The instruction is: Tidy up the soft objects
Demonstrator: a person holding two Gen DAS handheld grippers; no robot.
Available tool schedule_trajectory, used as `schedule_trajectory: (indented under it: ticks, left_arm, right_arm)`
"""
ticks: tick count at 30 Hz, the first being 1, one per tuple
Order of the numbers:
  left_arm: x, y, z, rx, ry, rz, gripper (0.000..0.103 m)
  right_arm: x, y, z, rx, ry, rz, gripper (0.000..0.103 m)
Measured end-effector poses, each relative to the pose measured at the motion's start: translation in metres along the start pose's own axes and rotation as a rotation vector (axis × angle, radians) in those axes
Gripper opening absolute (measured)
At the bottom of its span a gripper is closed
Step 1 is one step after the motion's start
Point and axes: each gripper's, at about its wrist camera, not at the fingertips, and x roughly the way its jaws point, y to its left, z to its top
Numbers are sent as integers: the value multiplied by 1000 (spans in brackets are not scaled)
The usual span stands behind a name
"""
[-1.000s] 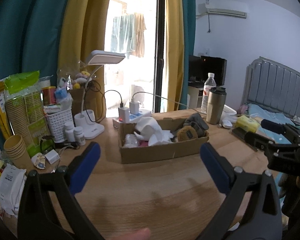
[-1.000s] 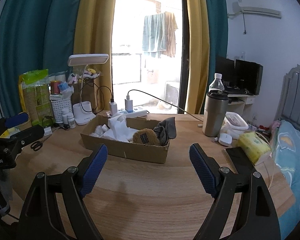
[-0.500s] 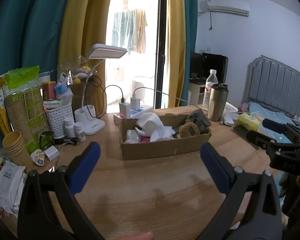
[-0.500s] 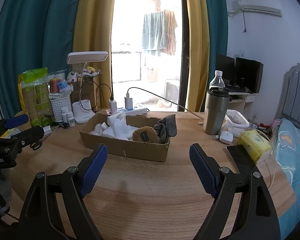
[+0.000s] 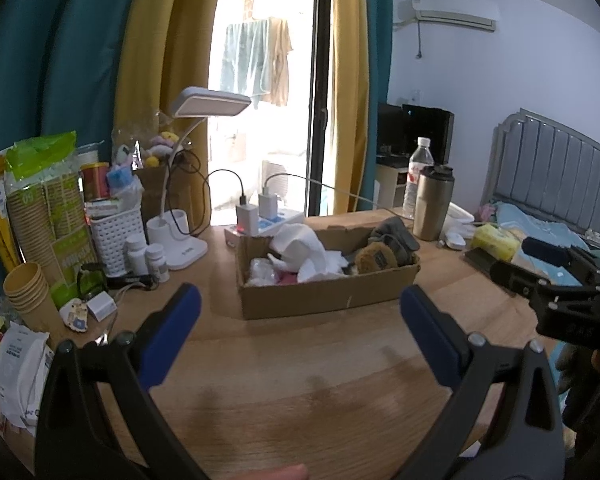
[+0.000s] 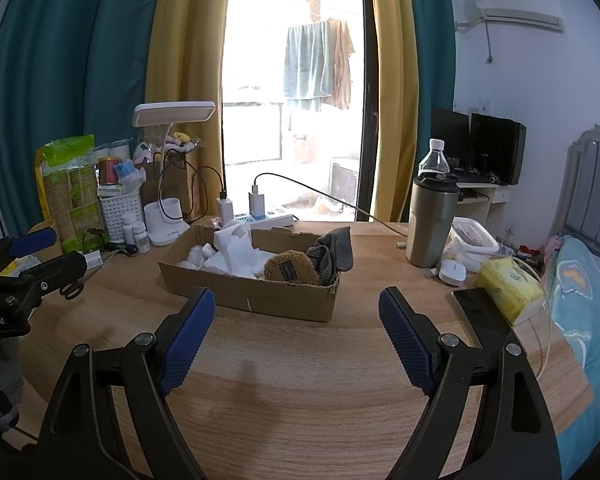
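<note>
A shallow cardboard box (image 5: 328,298) (image 6: 252,294) stands on the wooden table. It holds white cloth (image 5: 304,250) (image 6: 236,250), a brown fuzzy item (image 5: 376,258) (image 6: 290,268) and dark grey socks (image 5: 396,234) (image 6: 334,250). My left gripper (image 5: 300,332) is open and empty, held above the table short of the box. My right gripper (image 6: 294,332) is open and empty, also short of the box. Each gripper shows at the edge of the other's view.
A white desk lamp (image 5: 188,184), power strip with chargers (image 5: 260,220), basket, pill bottles and paper cups (image 5: 28,292) crowd the left. A steel tumbler (image 6: 432,220), water bottle, yellow tissue pack (image 6: 508,288) and a phone (image 6: 472,308) sit right. A bed lies beyond.
Both grippers have pulled back and risen slightly, so the box looks a little farther off. Both stay open and empty.
</note>
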Motion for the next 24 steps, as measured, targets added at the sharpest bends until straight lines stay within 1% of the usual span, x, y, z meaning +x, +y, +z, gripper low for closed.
schedule_trajectory:
  ticks: [24]
  left_arm:
    - [-2, 1, 1, -6, 4, -9, 101]
  right_arm:
    - [0, 1, -1, 0, 0, 0, 87]
